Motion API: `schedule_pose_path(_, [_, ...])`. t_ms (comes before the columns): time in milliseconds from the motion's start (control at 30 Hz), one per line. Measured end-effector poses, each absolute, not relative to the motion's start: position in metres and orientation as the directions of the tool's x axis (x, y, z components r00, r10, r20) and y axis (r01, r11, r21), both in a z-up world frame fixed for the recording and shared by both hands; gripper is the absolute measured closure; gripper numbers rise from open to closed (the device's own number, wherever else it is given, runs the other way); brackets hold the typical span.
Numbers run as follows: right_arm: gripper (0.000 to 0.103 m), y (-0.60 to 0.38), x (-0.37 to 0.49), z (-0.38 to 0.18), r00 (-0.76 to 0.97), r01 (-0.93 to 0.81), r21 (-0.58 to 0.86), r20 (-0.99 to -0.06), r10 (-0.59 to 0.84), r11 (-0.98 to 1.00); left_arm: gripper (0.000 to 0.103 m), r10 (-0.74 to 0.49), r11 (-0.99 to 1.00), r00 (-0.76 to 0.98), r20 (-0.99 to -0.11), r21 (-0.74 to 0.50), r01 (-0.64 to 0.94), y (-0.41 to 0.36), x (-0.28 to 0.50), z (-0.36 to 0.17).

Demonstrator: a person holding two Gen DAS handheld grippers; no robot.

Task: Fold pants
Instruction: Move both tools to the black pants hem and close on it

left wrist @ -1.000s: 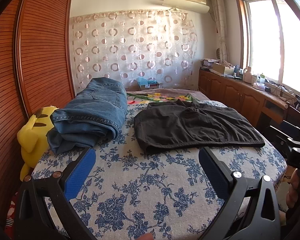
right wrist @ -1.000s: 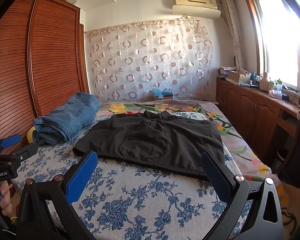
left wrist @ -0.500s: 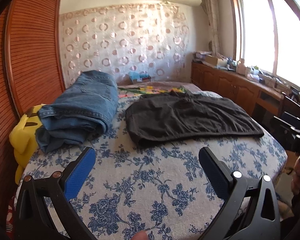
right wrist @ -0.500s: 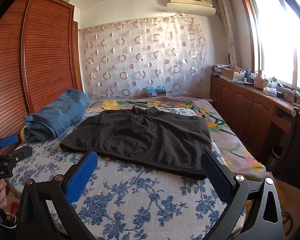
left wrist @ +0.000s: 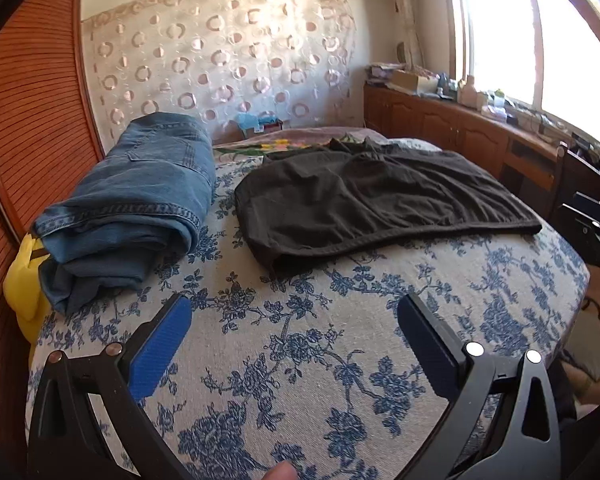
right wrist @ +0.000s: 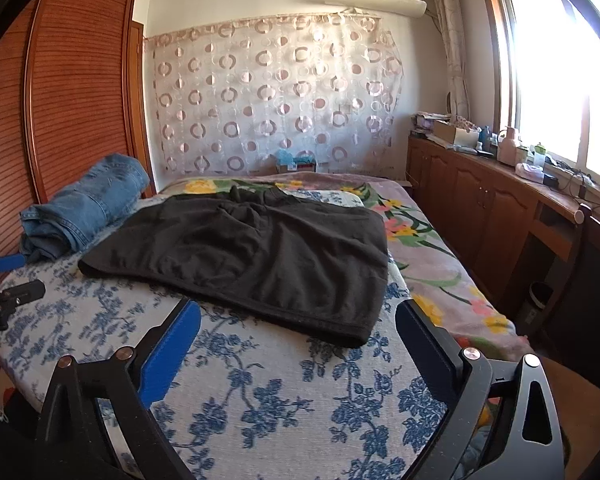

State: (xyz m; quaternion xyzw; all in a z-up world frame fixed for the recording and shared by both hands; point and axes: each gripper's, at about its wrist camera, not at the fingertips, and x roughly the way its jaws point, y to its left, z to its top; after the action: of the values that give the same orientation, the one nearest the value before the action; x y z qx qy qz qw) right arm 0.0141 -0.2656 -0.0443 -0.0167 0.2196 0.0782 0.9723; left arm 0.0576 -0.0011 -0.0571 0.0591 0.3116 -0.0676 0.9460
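Observation:
Dark brown-black pants (left wrist: 364, 204) lie spread flat across the bed, waistband edge toward me; they also show in the right wrist view (right wrist: 256, 252). My left gripper (left wrist: 294, 312) is open and empty, held above the floral bedspread just short of the pants' near left corner. My right gripper (right wrist: 298, 320) is open and empty, its tips over the pants' near right edge. The right gripper shows at the right edge of the left wrist view (left wrist: 596, 224); the left gripper shows at the left edge of the right wrist view (right wrist: 8, 276).
Folded blue jeans (left wrist: 136, 204) lie on the bed's left side, over a yellow plush toy (left wrist: 22, 284). A wooden wardrobe (right wrist: 60, 92) stands left. Wooden cabinets (right wrist: 480, 200) with clutter run under the window on the right. The bed (left wrist: 300, 360) has a blue floral cover.
Both grippers have moved forward and lower toward the pants' near edge; the pants look larger and closer. Both stay open. The pants and jeans have not moved.

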Motion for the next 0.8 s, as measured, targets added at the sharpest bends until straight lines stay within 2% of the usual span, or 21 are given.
schedule_pose_path(233, [0.010,-0.263,0.029,-0.041,0.866,-0.153,-0.027,-0.486,0.121,0.988,0.001,-0.102,0.978,0.768,-0.632,0.078,0.194,0.002,0.077,-0.059])
schedule_pose_path(367, [0.010,-0.266,0.037,-0.035,0.858,-0.133,-0.043,-0.505,0.094,0.990,0.005,-0.085,0.975,0.763,-0.641,0.103,0.195,0.005,0.089,-0.063])
schedule_pose_path(800, [0.015,-0.270,0.058,-0.027,0.815,-0.137,-0.033,-0.572,0.094,0.990,0.025,-0.076,0.961,0.684,-0.726,0.129,0.243,0.010,0.132,-0.079])
